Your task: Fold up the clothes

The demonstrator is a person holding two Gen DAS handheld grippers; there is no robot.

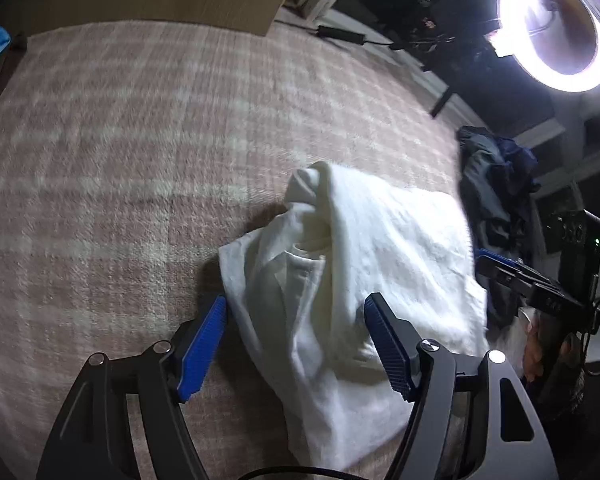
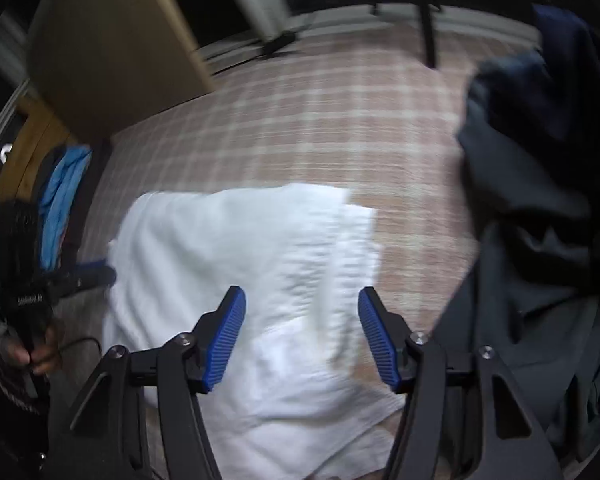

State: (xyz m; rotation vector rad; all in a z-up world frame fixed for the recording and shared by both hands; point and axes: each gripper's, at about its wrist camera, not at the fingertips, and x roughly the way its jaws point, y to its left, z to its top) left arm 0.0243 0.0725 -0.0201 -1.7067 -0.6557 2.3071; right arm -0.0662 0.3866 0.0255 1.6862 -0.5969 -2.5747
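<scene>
A: How does the left claw (image 1: 296, 312) stand?

B: Released, its blue pads (image 1: 204, 350) spread wide, with the white garment (image 1: 340, 280) lying between and beyond them. Nothing is gripped. Whether the pads touch the cloth cannot be told.

A: And the right claw (image 2: 302, 306)?

B: Also released, jaws apart over the same white garment (image 2: 260, 280). In the left wrist view the right claw (image 1: 500, 270) shows at the far edge, partly hidden behind the white cloth, with the hand (image 1: 540, 344) that holds it cut off by the frame.

A: What does the garment look like?

B: It lies on a pink plaid blanket (image 1: 140, 160). Seen from the left it is bunched, with a raised fold at its far end and creases running down it. From the right it looks flatter, a rough rectangle, though motion blur smears its edges and its near end is hidden under the claw.

A: Anything beside it?

B: A pile of dark clothes (image 2: 540, 200) close by on the right, partly out of frame. A bright ring light (image 1: 560, 28) glares in the left view's far corner, washing out detail around it.
</scene>
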